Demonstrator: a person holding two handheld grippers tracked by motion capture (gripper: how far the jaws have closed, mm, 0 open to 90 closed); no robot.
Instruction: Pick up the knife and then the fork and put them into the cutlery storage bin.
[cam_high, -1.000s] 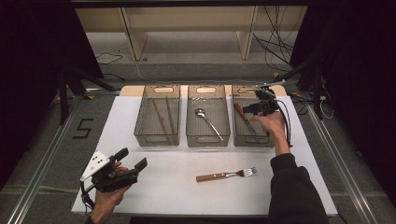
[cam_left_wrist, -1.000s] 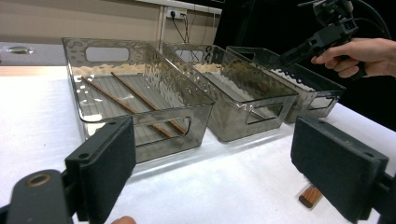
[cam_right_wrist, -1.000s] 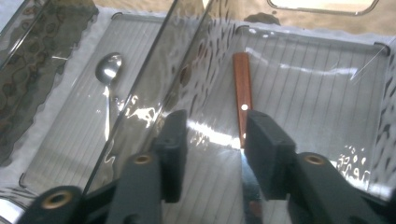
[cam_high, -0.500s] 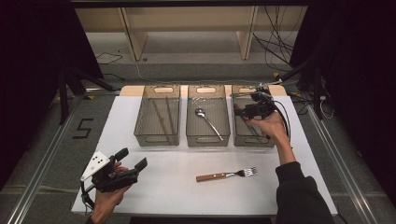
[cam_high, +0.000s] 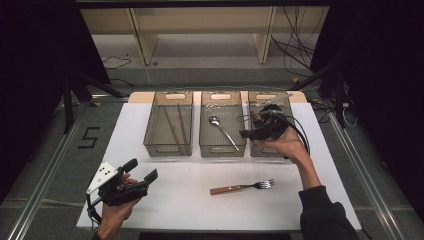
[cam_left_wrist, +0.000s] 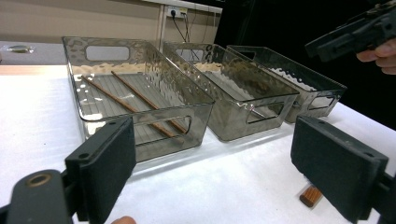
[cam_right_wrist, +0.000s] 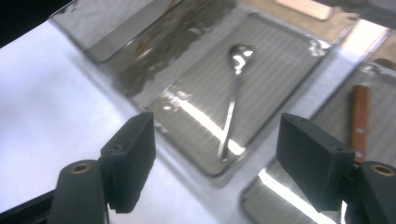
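Three clear grey bins stand in a row at the back of the white table. The left bin (cam_high: 145, 142) holds two chopsticks (cam_high: 173, 123), the middle bin (cam_high: 221, 149) a metal spoon (cam_right_wrist: 232, 105), and the right bin (cam_high: 270, 94) a wood-handled utensil (cam_right_wrist: 359, 116). A fork (cam_high: 242, 187) with a wooden handle lies on the table in front of the bins. My right gripper (cam_high: 248, 127) hovers over the near left part of the right bin; its jaws have just been opening and nothing is between them. My left gripper (cam_high: 142, 169) is held open at the near left, empty.
The table (cam_high: 320, 175) is covered in white, with metal rails along both sides. A floor mark "5" (cam_high: 89, 137) lies to the left. Cables (cam_high: 300, 132) trail from the right gripper. Shelving legs and dark stands are beyond the far edge.
My right gripper has drawn back from deep in the right bin toward its near left corner, lifted, and opened its jaws. The left gripper has stayed in place.
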